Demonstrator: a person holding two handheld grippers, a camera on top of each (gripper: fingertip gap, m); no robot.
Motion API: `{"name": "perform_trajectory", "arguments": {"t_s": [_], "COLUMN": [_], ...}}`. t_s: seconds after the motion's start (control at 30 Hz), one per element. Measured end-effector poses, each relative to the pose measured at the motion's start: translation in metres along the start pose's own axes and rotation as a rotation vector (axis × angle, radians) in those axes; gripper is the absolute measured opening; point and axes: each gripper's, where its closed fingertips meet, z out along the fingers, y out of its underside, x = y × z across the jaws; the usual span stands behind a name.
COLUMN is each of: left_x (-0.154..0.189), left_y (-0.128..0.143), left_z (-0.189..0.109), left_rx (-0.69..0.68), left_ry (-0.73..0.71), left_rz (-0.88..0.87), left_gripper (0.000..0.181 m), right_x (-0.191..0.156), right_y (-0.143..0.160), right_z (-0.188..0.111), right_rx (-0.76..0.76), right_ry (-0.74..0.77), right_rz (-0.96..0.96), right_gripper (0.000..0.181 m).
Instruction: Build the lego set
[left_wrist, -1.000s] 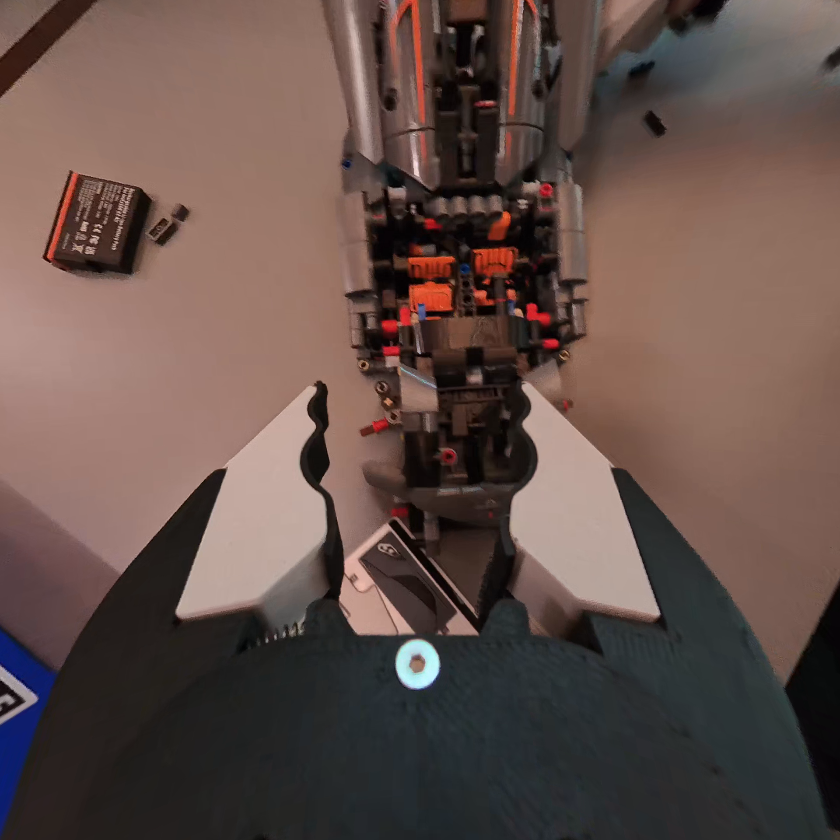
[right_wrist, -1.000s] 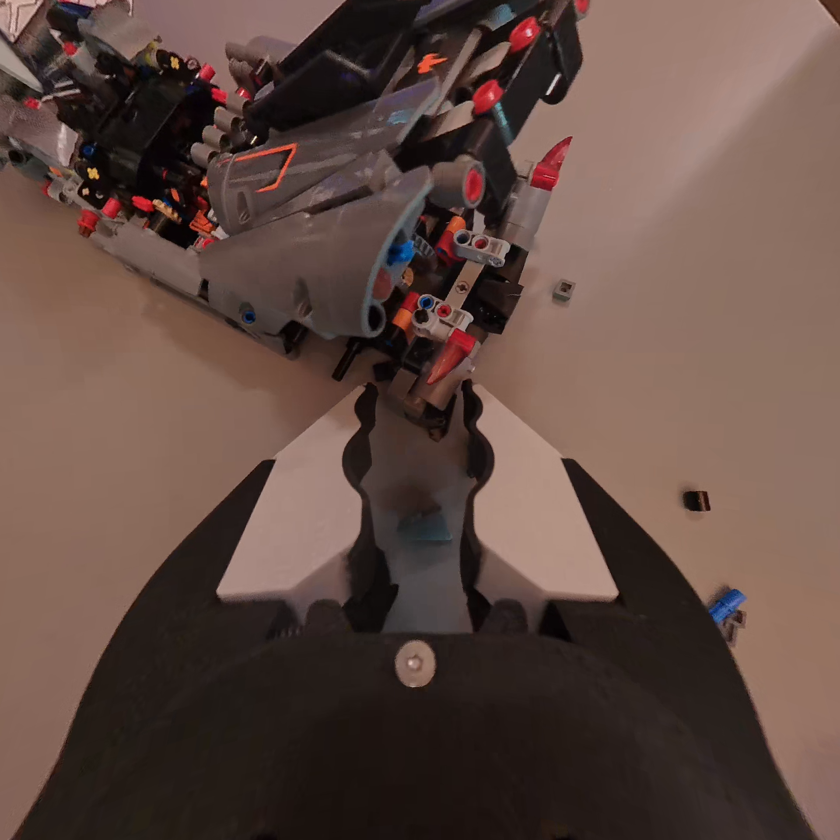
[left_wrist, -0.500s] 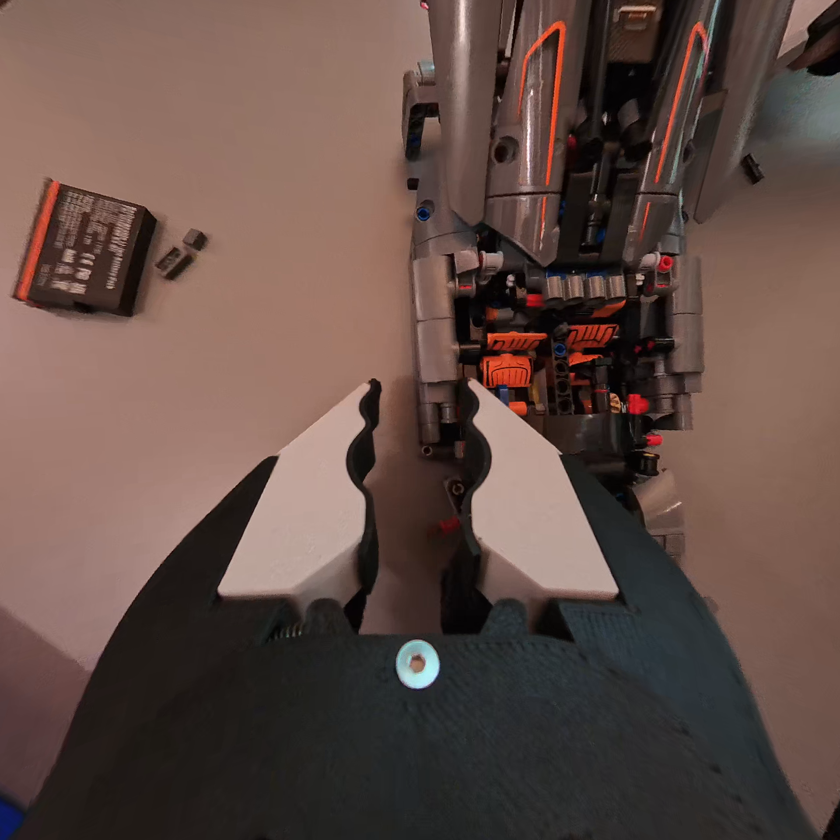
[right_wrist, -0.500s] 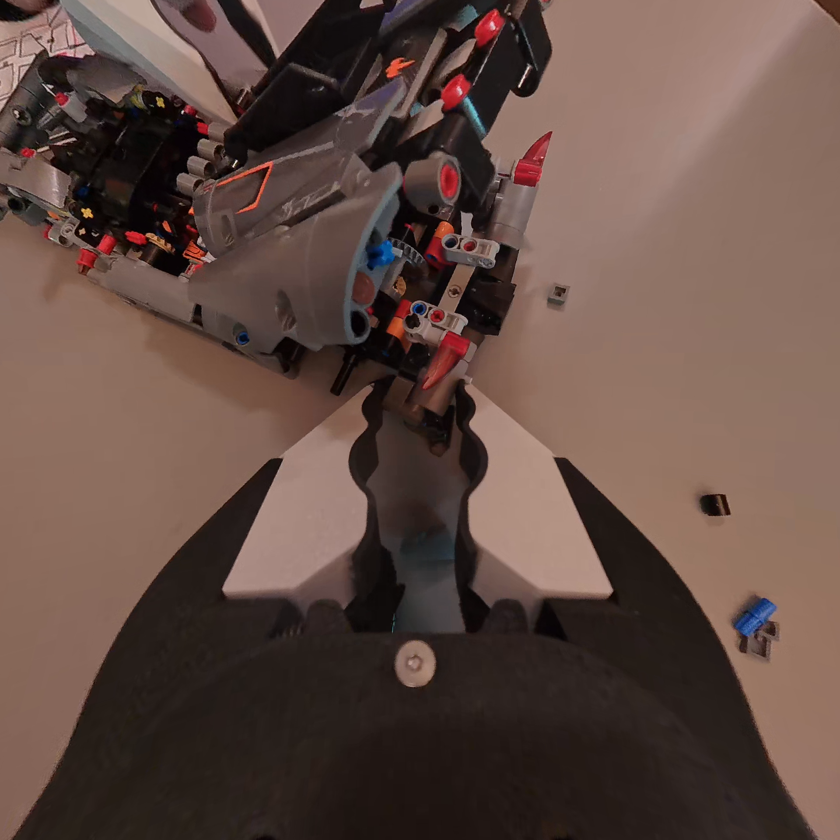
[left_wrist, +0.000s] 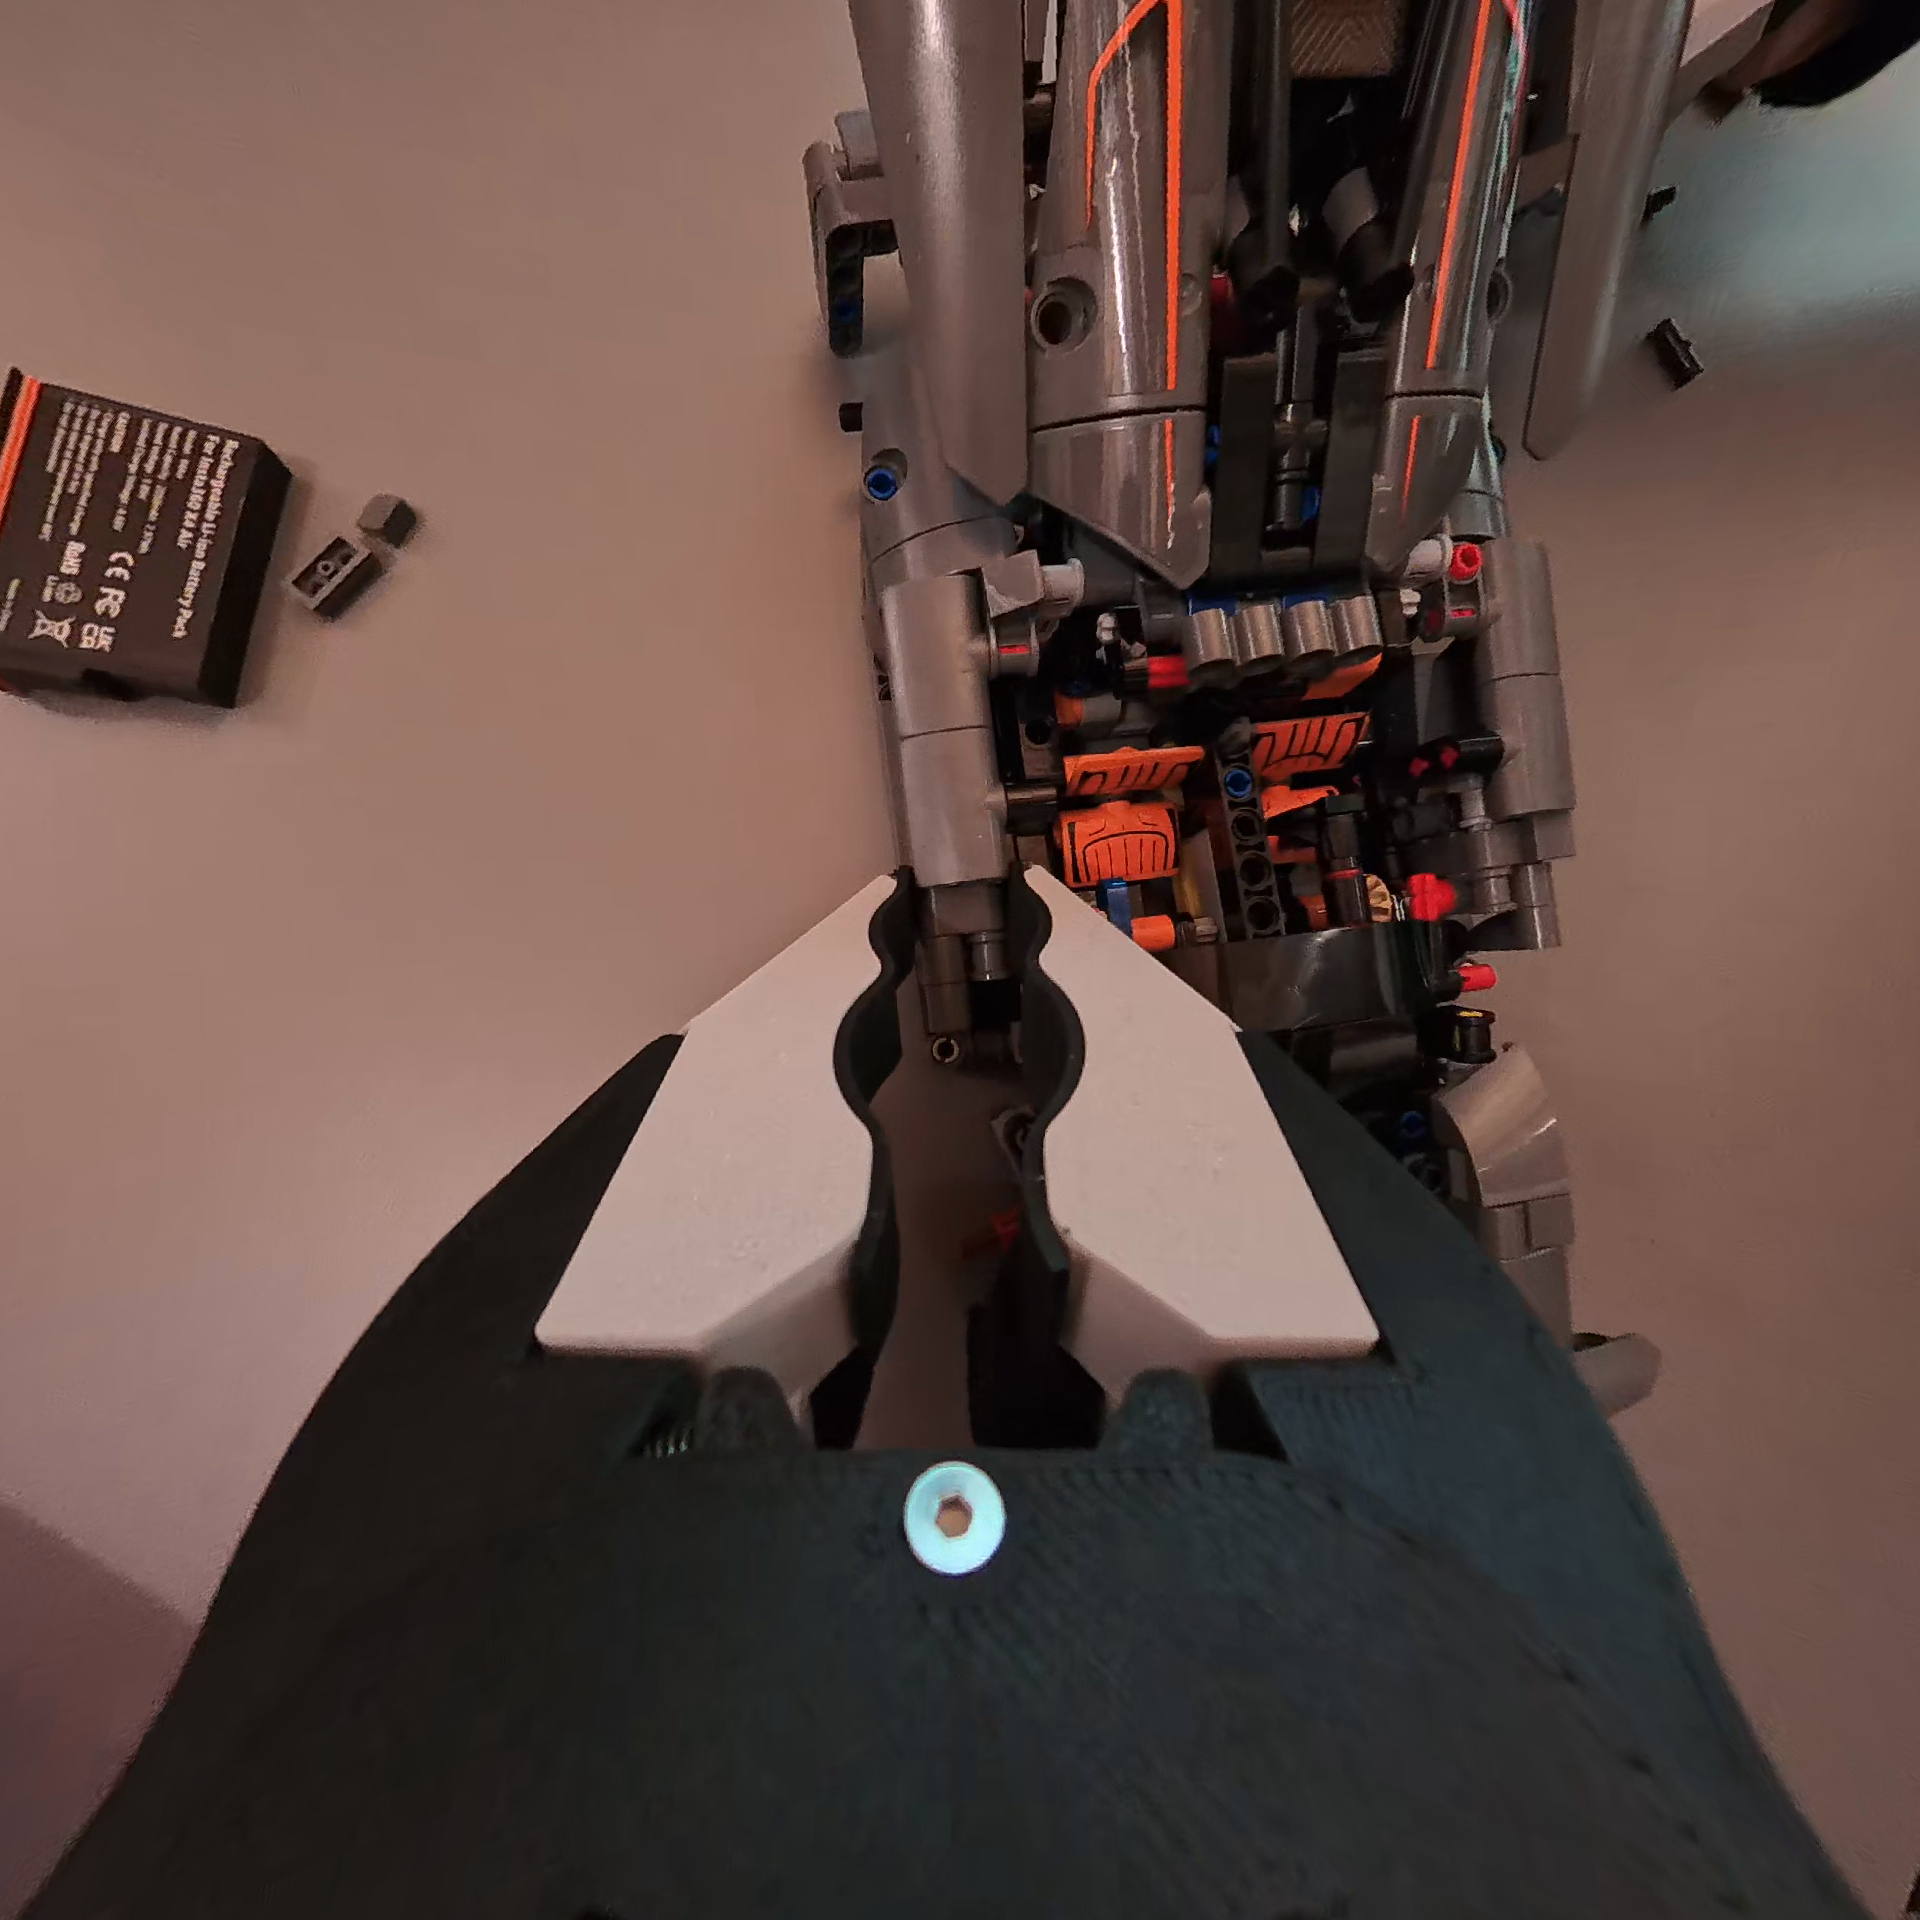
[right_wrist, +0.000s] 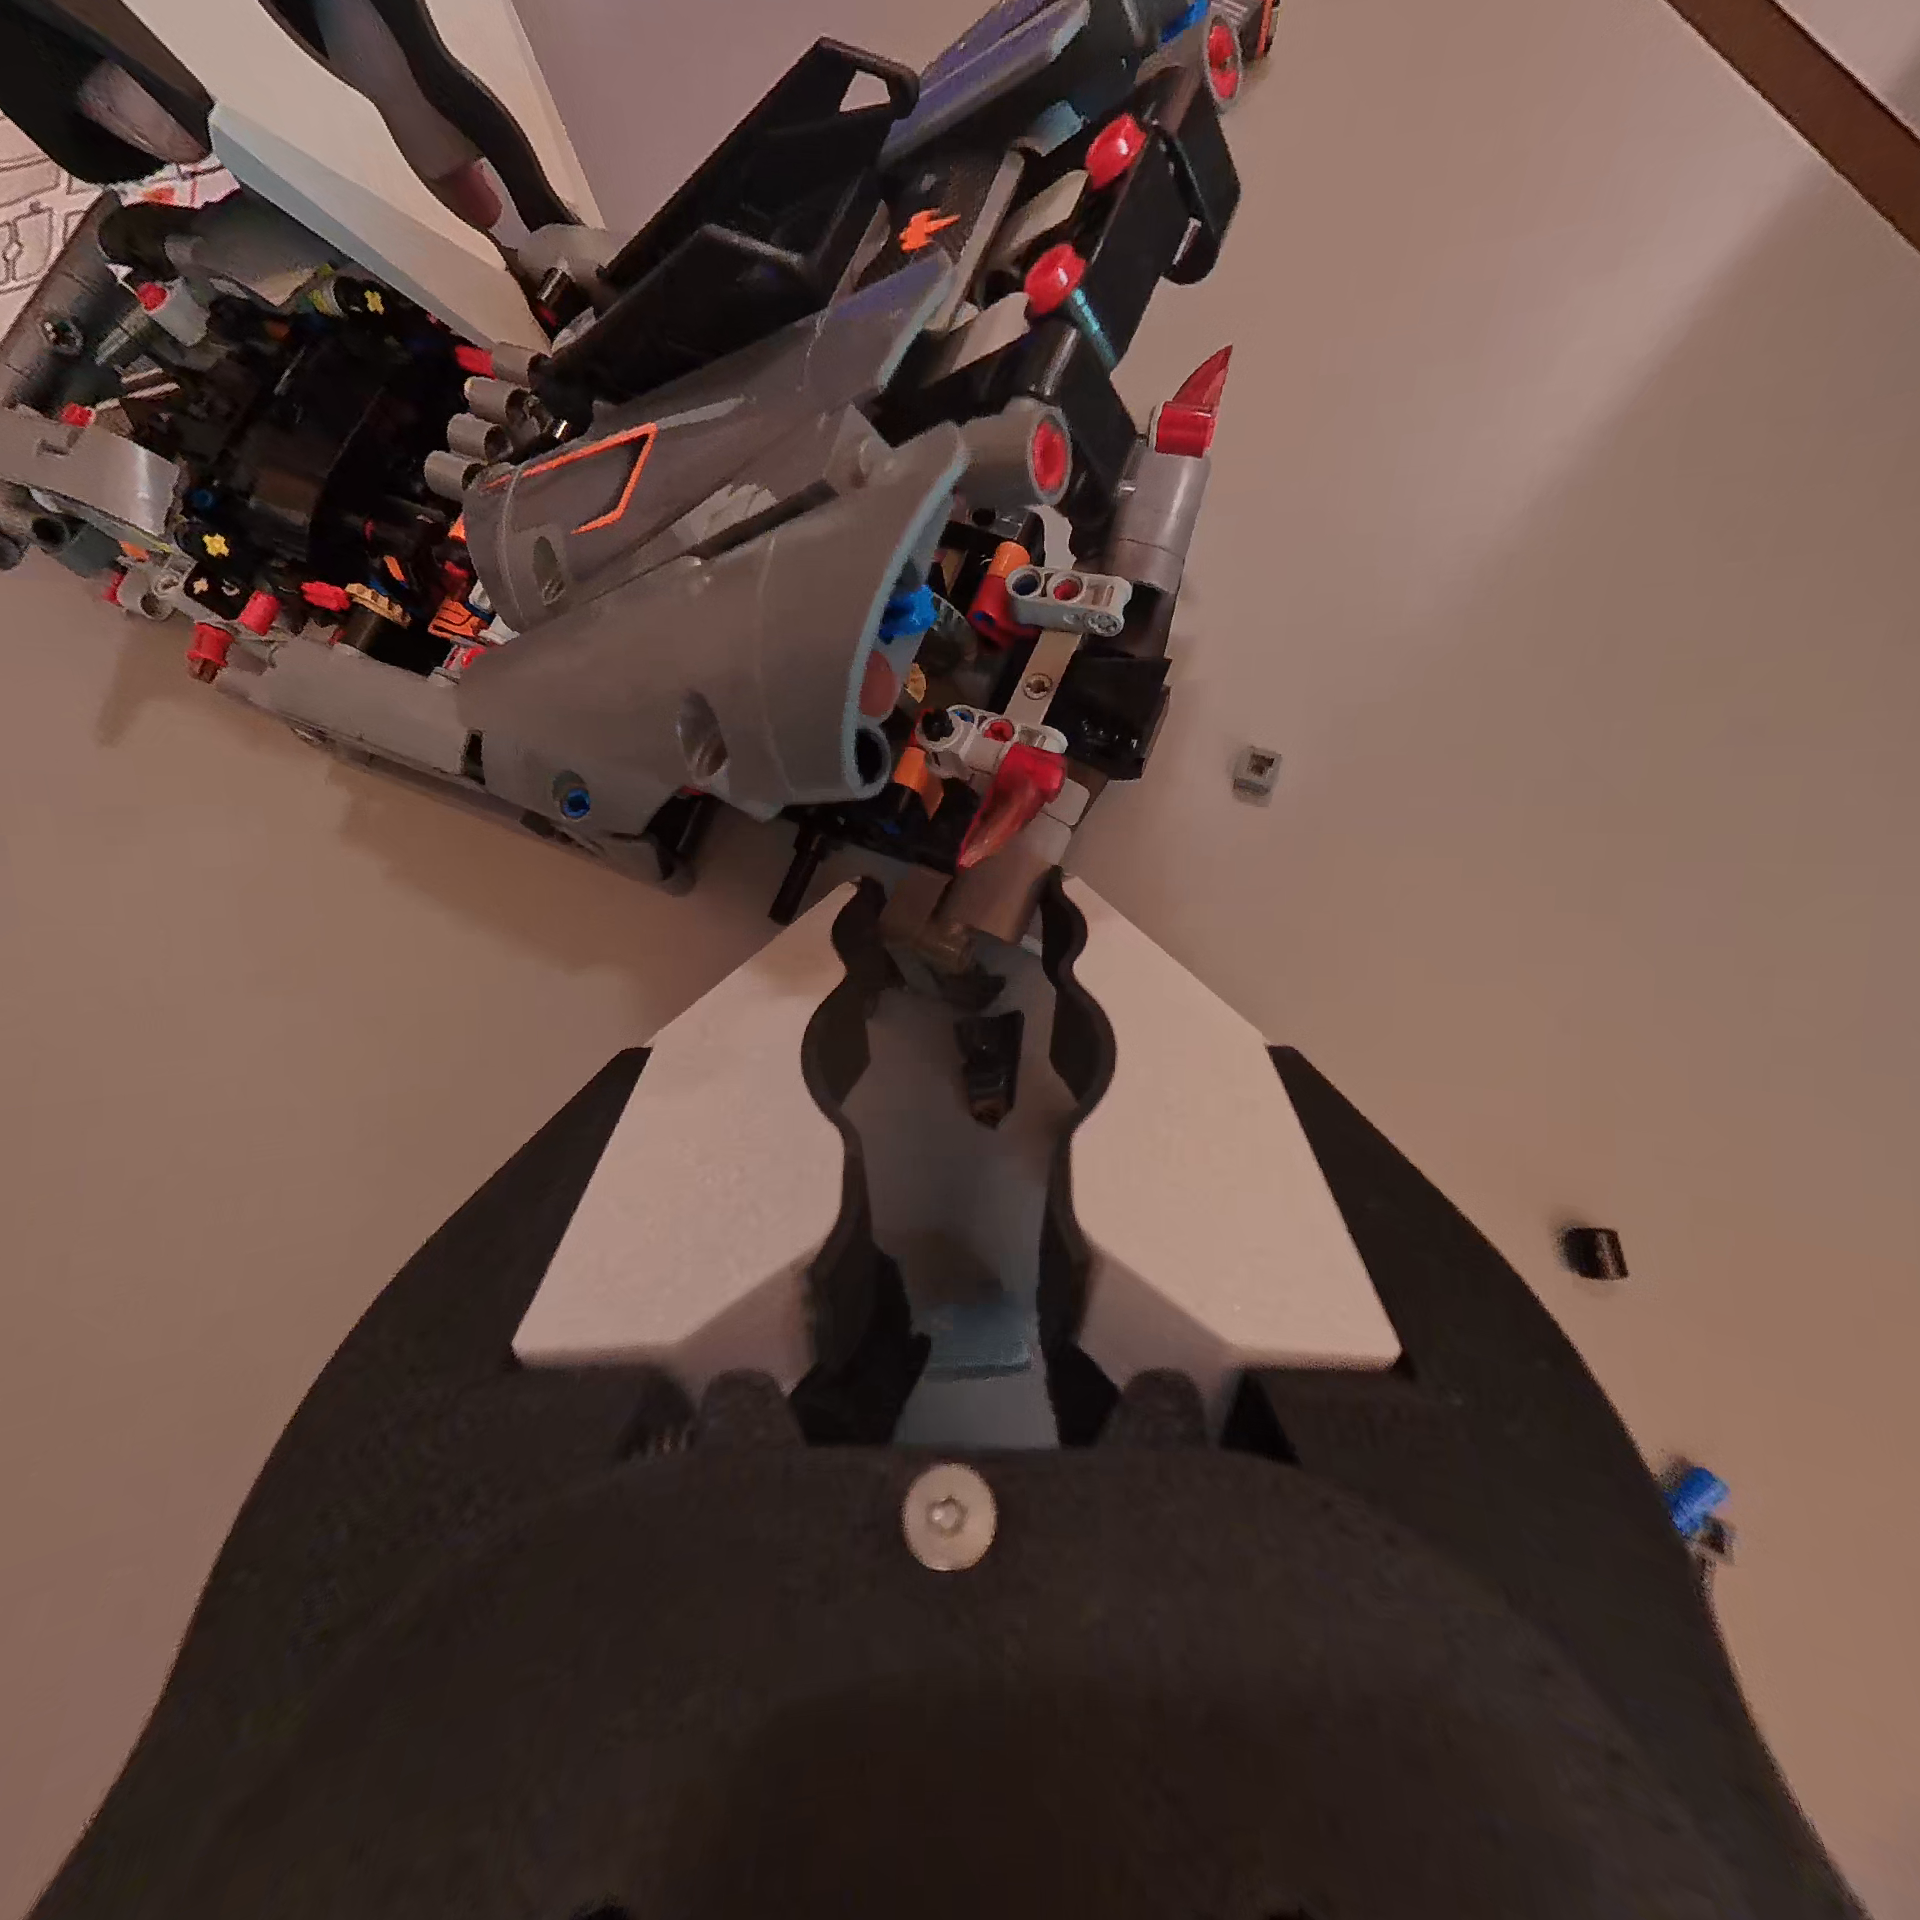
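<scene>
While lying flat on the pale desk (left_wrist: 520, 935), the lego model (left_wrist: 1226, 644) runs lengthwise straight away from the left tongs (left_wrist: 961, 914), both pairs of tongs clamped on its ends.

Item: long grey vehicle build with orange-lined panels; in the left wrist view its long axis goes up the frame, in the right wrist view (right_wrist: 727, 623) it slants up-left across the desk. Left tongs closed on a grey side beam at the near left corner; right tongs (right_wrist: 961, 914) closed on a grey stub below a red spike, at the opposite end. Loose lots: black battery pack (left_wrist: 125, 561) with white print and an orange edge, well left of the model; two small grey bricks (left_wrist: 353, 551) just beside it; black piece (right_wrist: 1595, 1252) and blue pin (right_wrist: 1694, 1496) right of the right tongs.
</scene>
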Motion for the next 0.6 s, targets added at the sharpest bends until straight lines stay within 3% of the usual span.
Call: {"name": "perform_trajectory", "arguments": {"t_s": [0.4, 0.6], "left_x": [-0.017, -0.026], "left_y": [0.009, 0.023], "left_z": [-0.022, -0.025], "left_rx": [0.043, 0.018], "left_ry": [-0.043, -0.075], "left_rz": [-0.068, -0.123], "left_gripper": [0.015, 0.015], "right_x": [0.003, 0.008], "right_y": [-0.039, -0.048], "right_z": [0.014, 0.037], "right_rx": [0.002, -0.053], "right_ry": [-0.038, -0.067], "right_rz": [-0.065, -0.119], "right_gripper": [0.029, 0.029]}}
